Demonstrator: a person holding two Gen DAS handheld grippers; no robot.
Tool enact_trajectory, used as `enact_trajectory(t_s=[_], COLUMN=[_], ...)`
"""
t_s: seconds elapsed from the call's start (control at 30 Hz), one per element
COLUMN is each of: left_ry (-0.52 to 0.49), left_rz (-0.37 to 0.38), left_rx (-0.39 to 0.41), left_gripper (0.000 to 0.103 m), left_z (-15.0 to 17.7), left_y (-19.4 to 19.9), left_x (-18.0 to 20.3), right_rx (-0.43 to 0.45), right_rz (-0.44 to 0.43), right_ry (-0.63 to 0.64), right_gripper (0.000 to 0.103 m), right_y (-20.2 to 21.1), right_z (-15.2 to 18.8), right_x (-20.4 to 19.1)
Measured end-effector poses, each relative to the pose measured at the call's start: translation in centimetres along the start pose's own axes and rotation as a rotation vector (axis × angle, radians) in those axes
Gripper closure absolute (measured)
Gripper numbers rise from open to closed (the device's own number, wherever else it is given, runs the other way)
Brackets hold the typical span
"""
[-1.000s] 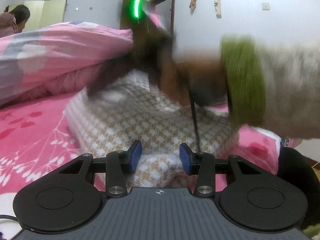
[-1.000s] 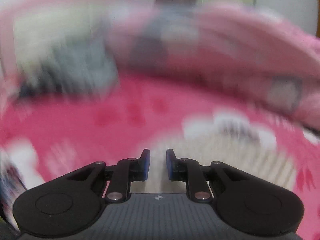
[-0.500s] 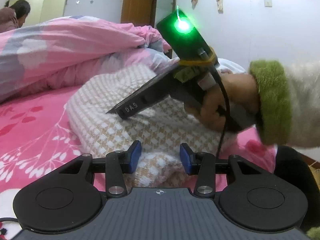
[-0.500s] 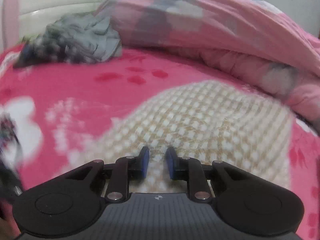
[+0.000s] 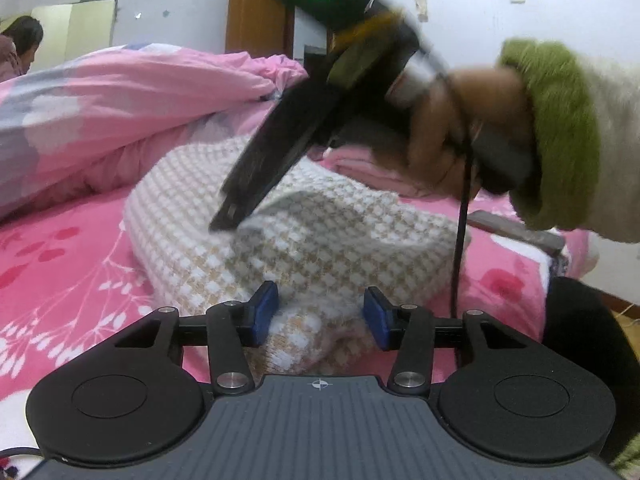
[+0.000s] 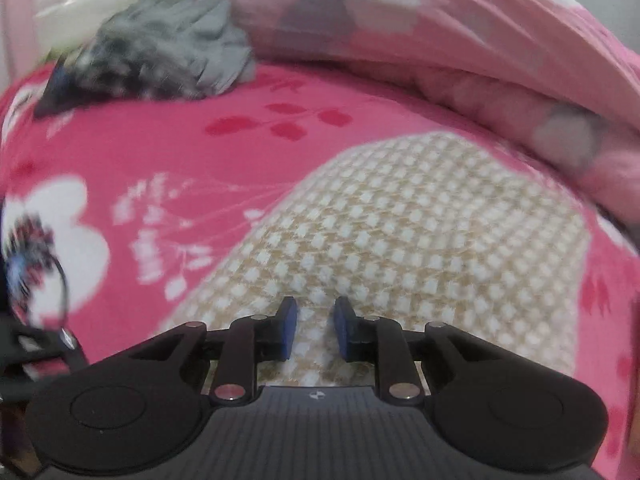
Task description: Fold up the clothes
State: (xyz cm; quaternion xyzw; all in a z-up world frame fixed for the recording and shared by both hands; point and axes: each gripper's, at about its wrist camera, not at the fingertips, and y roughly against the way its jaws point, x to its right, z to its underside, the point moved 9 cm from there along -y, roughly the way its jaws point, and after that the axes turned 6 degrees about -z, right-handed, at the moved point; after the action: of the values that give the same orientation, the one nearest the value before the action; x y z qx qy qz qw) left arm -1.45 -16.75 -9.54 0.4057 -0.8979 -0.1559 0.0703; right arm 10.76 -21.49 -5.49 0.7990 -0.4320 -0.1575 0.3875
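A beige-and-white checked knit garment (image 5: 320, 240) lies folded in a thick bundle on the pink bed. My left gripper (image 5: 320, 314) is low at its near edge. Its jaws are opening, and a bulging fold of the knit sits between the blue pads without being squeezed. My right gripper (image 5: 226, 216), held by a hand in a green-cuffed sleeve (image 5: 560, 136), slants down onto the top of the bundle. In the right wrist view, the right gripper (image 6: 316, 328) hovers over the same garment (image 6: 420, 240), its pads a narrow gap apart with nothing pinched.
A pink floral sheet (image 6: 160, 160) covers the bed. A bunched pink duvet (image 5: 120, 112) lies along the far side. A crumpled grey garment (image 6: 160, 56) rests near the headboard. A person (image 5: 20, 48) sits at the far left. A brown door (image 5: 256, 20) stands behind.
The right gripper came down onto the checked bundle, then tilted steeper and rose a little. The left gripper's pads have spread slightly wider around the fold.
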Motion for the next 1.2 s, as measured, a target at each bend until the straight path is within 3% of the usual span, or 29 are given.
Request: enact_trajectory(t_s=[0.07,0.23,0.3,0.4,0.57,0.67,0.77,0.93,1.1,1.2], left_ry=[0.008,-0.025,-0.067,-0.083,-0.150,-0.198,-0.220,-0.125,-0.162,-0.182], left_rz=[0.008,0.031,0.021,0.020,0.015,0.028,0.028,0.066,0.000,-0.069], left_rx=[0.000,-0.015,-0.014,-0.028,-0.047,-0.071,-0.092,-0.049,-0.018,-0.092], left_gripper=[0.056,0.056,0.056,0.056,0.056,0.056,0.056,0.056,0.056,0.060], left_z=[0.0,0.3,0.3,0.2,0.4,0.4,-0.6,-4.7,-10.3,-11.2], left_y=[0.3,0.6,0.7,0.8,0.9,1.1,2.1,3.4,-2.6,-9.4], left_x=[0.0,0.3,0.4,0.2,0.5,0.9,0.8,-0.7,-2.3,-4.0], right_rx=[-0.007,-0.110,-0.029,-0.036,0.052,-0.078,0.017,0.109,0.157,0.171], right_rz=[-0.001,0.007,0.002,-0.010,-0.045,0.057,0.052,0.089,0.093,0.094], right_ry=[-0.029,-0.002,0.016,-0.045,-0.106,-0.071,-0.168,-0.207,-0.233,-0.239], right_gripper=[0.081,0.080,0.078,0.078,0.077,0.077,0.078,0.077,0.077,0.077], right_y=[2.0,0.5,-0.5,2.0,7.2,3.0,3.0,3.0,3.8,4.3], right_z=[-0.7,4.3,6.0,5.0,6.3,12.1,12.1,12.5,13.0,13.3], right_x=[0.1,-0.3,-0.1,0.3,0.2,0.4,0.7,0.3,1.0,1.2])
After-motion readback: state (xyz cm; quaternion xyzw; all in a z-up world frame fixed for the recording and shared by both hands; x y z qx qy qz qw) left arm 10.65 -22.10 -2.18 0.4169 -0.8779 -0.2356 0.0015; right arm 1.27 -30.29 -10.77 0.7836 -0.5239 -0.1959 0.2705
